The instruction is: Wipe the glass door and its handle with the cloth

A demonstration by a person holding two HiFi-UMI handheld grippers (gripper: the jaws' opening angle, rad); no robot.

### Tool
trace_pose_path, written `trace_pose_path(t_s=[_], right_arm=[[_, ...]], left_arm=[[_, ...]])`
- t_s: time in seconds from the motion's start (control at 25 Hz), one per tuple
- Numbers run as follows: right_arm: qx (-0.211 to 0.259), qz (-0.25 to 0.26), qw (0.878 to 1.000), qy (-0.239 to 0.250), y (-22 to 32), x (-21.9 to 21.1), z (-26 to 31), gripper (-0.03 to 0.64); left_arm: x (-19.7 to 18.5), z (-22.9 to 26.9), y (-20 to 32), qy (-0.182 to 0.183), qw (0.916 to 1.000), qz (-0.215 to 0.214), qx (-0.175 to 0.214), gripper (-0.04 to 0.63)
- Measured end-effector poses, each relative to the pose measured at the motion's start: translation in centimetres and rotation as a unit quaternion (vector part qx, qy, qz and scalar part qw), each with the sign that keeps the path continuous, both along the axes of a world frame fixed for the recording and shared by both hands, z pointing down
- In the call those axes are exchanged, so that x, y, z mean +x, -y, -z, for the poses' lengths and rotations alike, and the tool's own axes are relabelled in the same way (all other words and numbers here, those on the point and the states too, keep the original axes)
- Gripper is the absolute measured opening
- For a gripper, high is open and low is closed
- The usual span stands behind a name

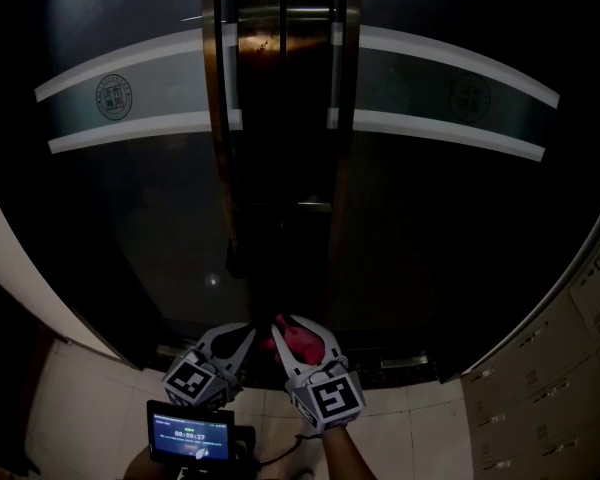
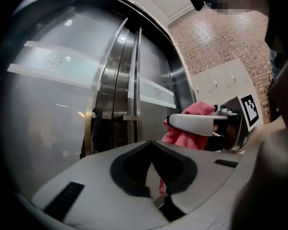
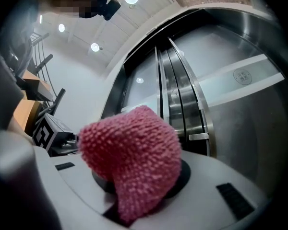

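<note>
In the head view, both grippers are held side by side at the bottom centre of the frame, pointed upward. The left gripper (image 1: 234,335) is seen with its jaws brought together at the tips, nothing between them. The right gripper (image 1: 298,334) is clamped on a pink cloth (image 3: 134,162). The right forearm (image 1: 346,455) is seen below it.

Cloth (image 1: 298,343) before glass door (image 1: 130,218)
</note>
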State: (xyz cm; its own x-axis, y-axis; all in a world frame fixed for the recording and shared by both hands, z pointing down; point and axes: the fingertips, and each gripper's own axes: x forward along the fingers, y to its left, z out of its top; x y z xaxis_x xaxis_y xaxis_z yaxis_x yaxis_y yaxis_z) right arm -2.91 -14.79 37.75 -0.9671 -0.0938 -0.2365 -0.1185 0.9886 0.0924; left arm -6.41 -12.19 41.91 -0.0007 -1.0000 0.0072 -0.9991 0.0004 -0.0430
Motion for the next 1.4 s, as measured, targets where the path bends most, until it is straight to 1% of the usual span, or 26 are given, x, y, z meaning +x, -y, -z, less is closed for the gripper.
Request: trace_pose_path(t_s=[0.12, 0.24, 0.48, 0.6, 0.72, 0.8, 0.88, 0.96, 1.08, 1.16, 1.28, 1.4], right_arm=[[0.003, 0.005, 1.000, 0.000, -0.6, 0.6, -0.3, 0.078], [-0.004, 0.009, 1.000, -0.006, -1.3, 0.6, 0.1, 0.078], [0.004, 0.004, 1.000, 0.009, -1.5, -1.0, 0.2, 0.078], [0.005, 0.006, 1.000, 0.004, -2.2, -2.6, 0.2, 0.078], [0.006, 0.016, 1.000, -0.004, -2.9, -4.9, 0.4, 0.078], [0.012, 0.025, 1.000, -0.003, -3.1, -6.9, 1.0, 0.078], [0.021, 0.029, 0.999, -0.003, -3.0, -9.1, 2.2, 0.078], [0.032, 0.031, 0.999, -0.006, -2.7, -11.3, 3.6, 0.078], [0.053, 0.028, 0.998, 0.017, -1.4, -14.3, 5.6, 0.078], [0.062, 0.026, 0.997, 0.022, -0.7, -16.3, 6.7, 0.078], [0.073, 0.017, 0.997, 0.017, 0.5, -19.0, 8.1, 0.078], [0.082, -0.006, 0.997, 0.015, 2.7, -21.0, 9.7, 0.078]], left_arm=[[1.0, 0.1, -0.7, 0.002, 1.0000, 0.004, 0.005, 0.009], [0.9, 0.4, -1.2, 0.000, 1.0000, 0.007, 0.007, 0.009], [-0.9, 1.2, -2.0, 0.004, 0.9998, 0.015, 0.015, 0.009], [-2.4, 1.3, -2.5, 0.000, 0.9997, 0.019, 0.015, 0.009], [-4.5, 1.3, -2.5, -0.003, 0.9996, 0.020, 0.017, 0.009], [-6.4, 1.2, -2.1, 0.001, 0.9995, 0.020, 0.026, 0.009], [-7.6, 2.3, -1.4, 0.011, 0.9996, 0.012, 0.023, 0.009], [-8.9, 4.1, -0.6, 0.019, 0.9994, 0.005, 0.030, 0.009], [-11.5, 5.9, 0.7, 0.030, 0.9985, 0.002, 0.045, 0.009], [-13.4, 6.5, 1.5, 0.027, 0.9982, 0.002, 0.053, 0.009], [-16.0, 7.3, 2.1, 0.013, 0.9980, 0.004, 0.062, 0.009], [-17.7, 7.5, 2.3, 0.018, 0.9981, 0.003, 0.059, 0.009]])
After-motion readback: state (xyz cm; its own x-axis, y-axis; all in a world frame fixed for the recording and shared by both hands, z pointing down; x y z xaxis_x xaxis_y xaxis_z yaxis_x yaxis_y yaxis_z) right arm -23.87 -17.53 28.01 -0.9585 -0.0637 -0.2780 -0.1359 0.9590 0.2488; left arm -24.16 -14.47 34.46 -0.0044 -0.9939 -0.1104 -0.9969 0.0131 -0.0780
